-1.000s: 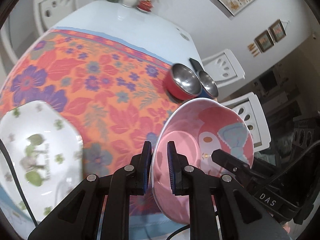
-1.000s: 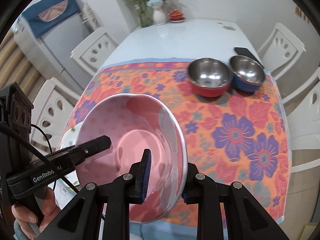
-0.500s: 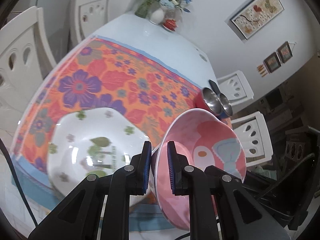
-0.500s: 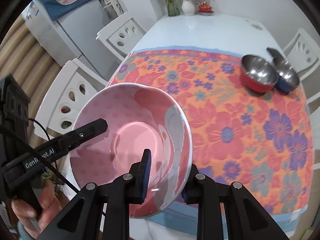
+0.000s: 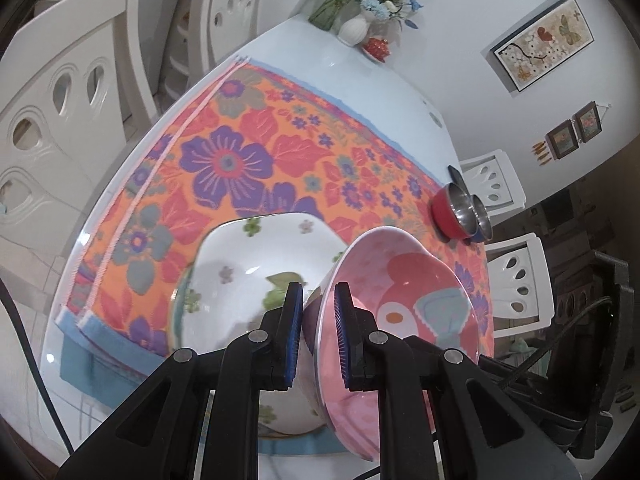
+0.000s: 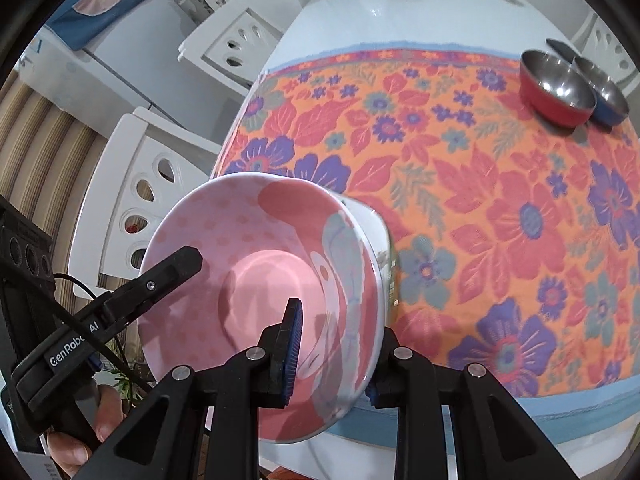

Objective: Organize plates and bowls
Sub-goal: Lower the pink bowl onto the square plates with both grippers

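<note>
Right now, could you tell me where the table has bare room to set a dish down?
The widest free patch is the flowered cloth between the white bowl and the red bowl. The bare tabletop beyond the cloth, short of the vase, is free too. The near corner is crowded: both tools hold the pink bowl over the white one.

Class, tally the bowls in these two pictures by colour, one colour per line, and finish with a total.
Pink bowl: 1
White bowl with green print: 1
Red bowl: 1
Blue bowl: 1
Total: 4
</note>
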{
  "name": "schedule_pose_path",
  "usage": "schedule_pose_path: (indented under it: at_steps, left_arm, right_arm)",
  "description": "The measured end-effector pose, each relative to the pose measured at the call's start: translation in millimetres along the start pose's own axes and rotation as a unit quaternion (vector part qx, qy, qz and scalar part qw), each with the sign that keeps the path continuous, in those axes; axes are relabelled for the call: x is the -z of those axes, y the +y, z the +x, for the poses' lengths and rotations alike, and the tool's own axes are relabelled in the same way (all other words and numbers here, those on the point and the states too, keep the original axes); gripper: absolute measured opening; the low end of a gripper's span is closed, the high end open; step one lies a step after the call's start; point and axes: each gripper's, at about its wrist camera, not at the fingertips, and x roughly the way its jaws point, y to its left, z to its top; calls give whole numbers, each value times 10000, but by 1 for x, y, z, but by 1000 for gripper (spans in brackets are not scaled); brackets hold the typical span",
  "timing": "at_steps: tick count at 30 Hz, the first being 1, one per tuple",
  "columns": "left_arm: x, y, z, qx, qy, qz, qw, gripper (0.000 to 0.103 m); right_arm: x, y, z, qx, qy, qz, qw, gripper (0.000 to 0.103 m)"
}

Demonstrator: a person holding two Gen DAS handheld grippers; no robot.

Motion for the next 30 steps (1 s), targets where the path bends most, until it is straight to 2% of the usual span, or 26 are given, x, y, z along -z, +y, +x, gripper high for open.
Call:
schedule_pose_path:
  at_steps: [9,24,30]
  left_arm:
    - [-1,36,25,118,514,-135,9985,13]
    - [-12,37,41,157,722,31,9973,13]
    - [-19,35,30,17,532,211,9984,16]
  right_arm:
    - [3,7,34,116,277,291,9991,26]
    - [-7,-5,48,272,417,571,9971,26]
    - [-9,-6,43,225,337,557,9976,26]
